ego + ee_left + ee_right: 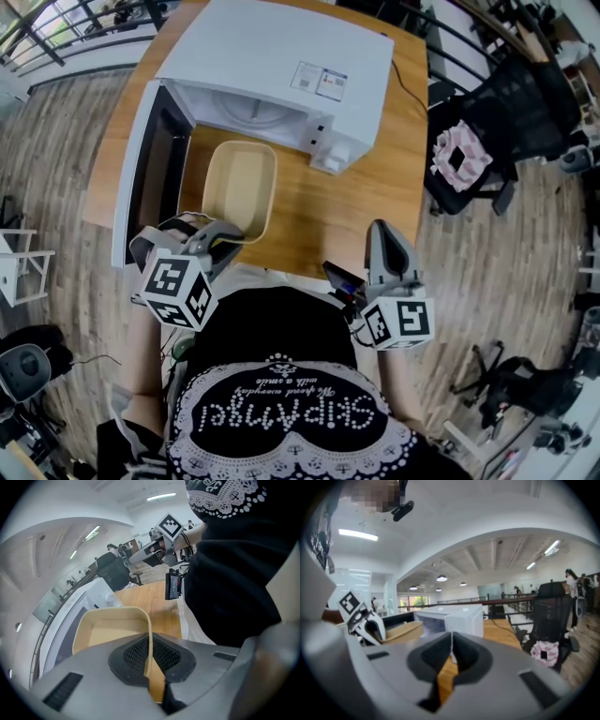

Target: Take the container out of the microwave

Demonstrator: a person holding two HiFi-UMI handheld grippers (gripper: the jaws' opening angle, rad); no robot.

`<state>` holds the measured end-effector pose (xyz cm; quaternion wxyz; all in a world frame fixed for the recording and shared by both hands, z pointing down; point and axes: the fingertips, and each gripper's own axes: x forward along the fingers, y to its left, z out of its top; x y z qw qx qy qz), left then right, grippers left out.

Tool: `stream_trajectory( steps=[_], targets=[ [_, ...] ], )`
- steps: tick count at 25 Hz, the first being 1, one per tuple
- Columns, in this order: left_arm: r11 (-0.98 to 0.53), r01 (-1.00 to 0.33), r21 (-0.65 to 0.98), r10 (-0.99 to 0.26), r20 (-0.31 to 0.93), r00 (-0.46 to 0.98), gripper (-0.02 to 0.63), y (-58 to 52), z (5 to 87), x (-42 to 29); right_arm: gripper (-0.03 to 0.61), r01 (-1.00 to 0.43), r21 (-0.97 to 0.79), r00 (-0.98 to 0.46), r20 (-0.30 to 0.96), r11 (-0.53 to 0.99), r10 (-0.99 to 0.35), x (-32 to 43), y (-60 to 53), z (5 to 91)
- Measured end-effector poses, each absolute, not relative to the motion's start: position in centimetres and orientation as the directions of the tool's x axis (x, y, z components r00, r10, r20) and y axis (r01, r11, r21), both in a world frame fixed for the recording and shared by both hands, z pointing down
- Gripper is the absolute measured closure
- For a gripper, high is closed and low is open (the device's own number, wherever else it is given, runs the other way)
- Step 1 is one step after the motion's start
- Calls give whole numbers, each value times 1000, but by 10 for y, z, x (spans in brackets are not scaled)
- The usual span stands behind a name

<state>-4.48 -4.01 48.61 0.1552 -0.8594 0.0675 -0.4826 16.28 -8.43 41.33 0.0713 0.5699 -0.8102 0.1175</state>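
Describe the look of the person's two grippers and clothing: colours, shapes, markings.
The left gripper and right gripper are matching grey plastic shells with dark, mesh-textured pads. Each carries a white cube printed with black square markers. The person wears a black top with white lace-style print and lettering.

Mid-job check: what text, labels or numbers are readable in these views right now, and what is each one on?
"SkipAngel": white print on the person's black shirt, upside down in the head view.
Script line next to it on the shirt: too small to read.
Two stickers on top of the microwave: too small to read.
Marker cubes: black-and-white square patterns only, no words.
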Motion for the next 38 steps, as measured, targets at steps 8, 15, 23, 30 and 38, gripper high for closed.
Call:
stream_trajectory(
  steps=[8,15,23,30,38],
  targets=[
    [-949,33,-313,-252,818,517,581,-19,483,-43,545,-936,-109,-353,256,336,-900,169,-83,418],
    [-956,-4,-292,-254,823,507,581,-4,482,-47,545,-929,-111,-369,260,352,-892,168,-81,418],
    [-961,-39,-273,-259,847,465,581,11,487,-56,545,-923,-110,-386,265,370,-884,163,-83,422],
    [-960,-54,-273,-268,855,443,581,11,489,-62,545,-921,-112,-391,268,374,-881,161,-85,425],
    [-958,-46,-282,-272,850,450,581,6,485,-58,545,-924,-120,-381,268,362,-885,164,-87,425]
  ],
)
